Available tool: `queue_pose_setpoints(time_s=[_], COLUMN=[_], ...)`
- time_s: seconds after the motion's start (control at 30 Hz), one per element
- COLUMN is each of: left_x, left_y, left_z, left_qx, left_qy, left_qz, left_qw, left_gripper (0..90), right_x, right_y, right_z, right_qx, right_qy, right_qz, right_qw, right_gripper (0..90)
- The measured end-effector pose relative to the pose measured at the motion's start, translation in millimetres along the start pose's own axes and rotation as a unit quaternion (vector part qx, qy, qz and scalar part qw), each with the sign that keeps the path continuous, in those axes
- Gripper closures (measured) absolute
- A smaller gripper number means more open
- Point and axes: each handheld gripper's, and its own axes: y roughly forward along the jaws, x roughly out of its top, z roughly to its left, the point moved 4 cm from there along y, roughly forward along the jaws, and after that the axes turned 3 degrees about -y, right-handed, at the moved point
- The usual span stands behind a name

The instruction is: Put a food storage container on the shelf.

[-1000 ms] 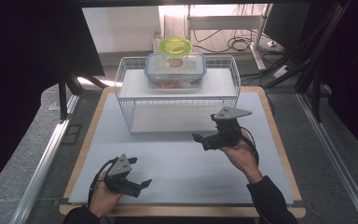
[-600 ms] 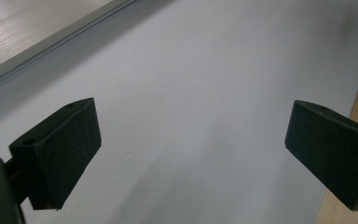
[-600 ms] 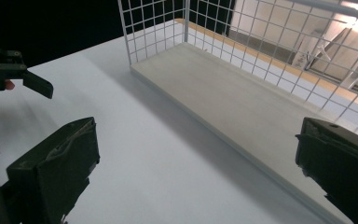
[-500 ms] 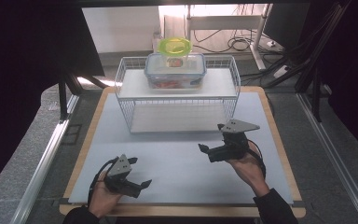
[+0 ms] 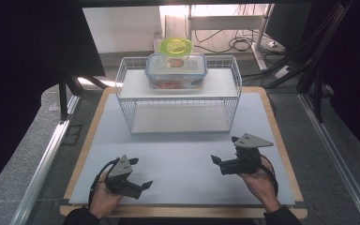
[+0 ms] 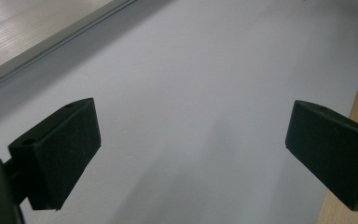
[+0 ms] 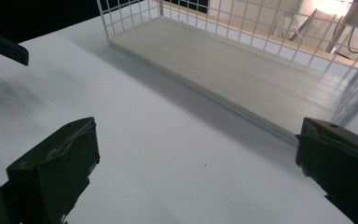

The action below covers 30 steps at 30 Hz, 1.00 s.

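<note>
A pale grey mat covers the wooden table. At its far end stands a white wire rack, with a clear blue-lidded food box on top. The left gripper and right gripper hover near the front edge, well apart, jaws spread and empty. Cables lie on the floor beyond.
</note>
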Motion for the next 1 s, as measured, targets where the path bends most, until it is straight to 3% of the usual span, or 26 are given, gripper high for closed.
queue_pose_setpoints(time_s=[0.27, 0.43, 1.0], left_x=[-0.1, -0.4, -2.0], left_y=[0.8, 1.5, 4.2], left_z=[-0.3, -0.7, -0.5], left_qx=[0.001, 0.000, -0.004], left_qy=[0.001, 0.003, 0.002], left_qz=[0.000, 0.003, 0.009], left_qw=[1.0000, 1.0000, 0.9999], left_gripper=[3.2, 3.2, 3.2], right_x=[-24.8, -41.9, -73.4], right_y=[-9.5, -7.8, 9.0], right_z=[-2.9, -3.2, -7.9], right_qx=[-0.017, -0.025, 0.008], right_qy=[0.015, 0.017, 0.057], right_qz=[0.002, 0.030, 0.074], right_qw=[0.9997, 0.9991, 0.9956], right_gripper=[0.0, 0.0, 0.0])
